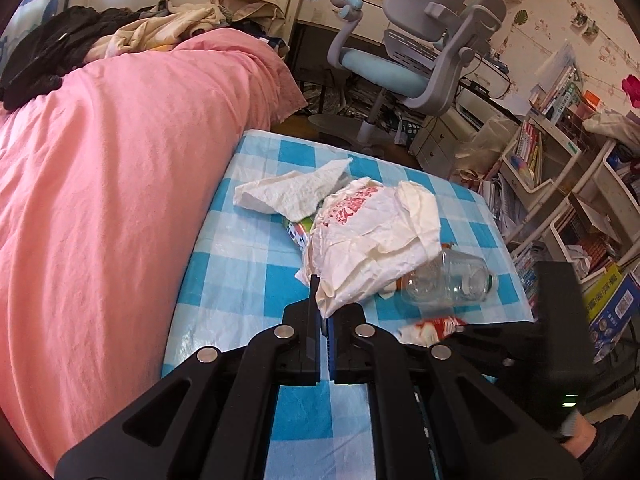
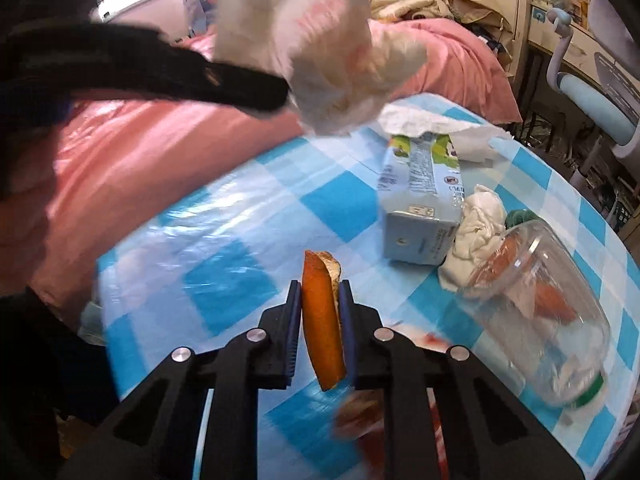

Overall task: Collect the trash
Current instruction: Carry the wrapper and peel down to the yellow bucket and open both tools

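Two wrist views over a table point(image 1: 224, 264) covered in blue-and-white check, beside a pink bed point(image 1: 100, 160).

The left gripper point(image 1: 325, 312) is clamped tight on the edge of a white bag point(image 1: 372, 232) with red print, which hangs open above the table. In the right view that bag sits at 12 o'clock, lifted off the cloth.

The right gripper point(image 2: 320, 320) pinches an orange peel point(image 2: 320, 320) upright between its narrow jaws; the pads appear to touch both sides.

Other trash lies on the table: a carton point(image 2: 420, 200) at 1 o'clock in the right view, a tissue point(image 2: 480, 216) just beside it, and a clear jar point(image 2: 552, 312) on its side at 3 o'clock. A red wrapper point(image 1: 432, 326) lies near the left gripper.

The likely step is dropping the peel into the bag. To do it well, the bag's mouth should be held up and open, and the peel carried over the opening before release.
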The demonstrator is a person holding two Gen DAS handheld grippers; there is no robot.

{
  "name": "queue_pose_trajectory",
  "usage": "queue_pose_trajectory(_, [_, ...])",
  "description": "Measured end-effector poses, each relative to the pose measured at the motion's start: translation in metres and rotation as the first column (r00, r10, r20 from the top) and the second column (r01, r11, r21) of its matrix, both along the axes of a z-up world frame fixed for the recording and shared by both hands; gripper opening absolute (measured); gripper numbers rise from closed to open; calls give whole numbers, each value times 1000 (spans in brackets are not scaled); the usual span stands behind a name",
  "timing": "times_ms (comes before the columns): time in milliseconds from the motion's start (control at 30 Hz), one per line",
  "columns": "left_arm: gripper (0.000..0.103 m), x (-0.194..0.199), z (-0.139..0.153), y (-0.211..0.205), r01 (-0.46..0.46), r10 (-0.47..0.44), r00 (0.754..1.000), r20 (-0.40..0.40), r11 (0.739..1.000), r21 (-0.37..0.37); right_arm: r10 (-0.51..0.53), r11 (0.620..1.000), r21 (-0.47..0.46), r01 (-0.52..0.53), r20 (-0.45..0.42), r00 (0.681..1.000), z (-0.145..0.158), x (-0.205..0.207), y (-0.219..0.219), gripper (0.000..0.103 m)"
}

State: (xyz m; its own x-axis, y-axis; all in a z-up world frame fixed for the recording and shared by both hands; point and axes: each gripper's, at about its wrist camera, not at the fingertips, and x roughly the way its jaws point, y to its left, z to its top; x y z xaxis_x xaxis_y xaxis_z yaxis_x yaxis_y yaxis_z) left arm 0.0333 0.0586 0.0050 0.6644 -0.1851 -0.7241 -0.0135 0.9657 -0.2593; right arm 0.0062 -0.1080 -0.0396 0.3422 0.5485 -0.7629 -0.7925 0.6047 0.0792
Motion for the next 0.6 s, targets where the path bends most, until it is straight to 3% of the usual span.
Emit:
queue_pose_trajectory(333, [3, -32, -1, -21, 44, -44, 999, 3, 998, 47, -113, 982, 153, 112, 1, 994, 42, -57, -48, 19])
queue_pose_trajectory(600, [3, -52, 6, -36, 91, -94, 995, 23, 992, 88, -206, 918, 328, 224, -89, 975, 52, -88, -86, 19])
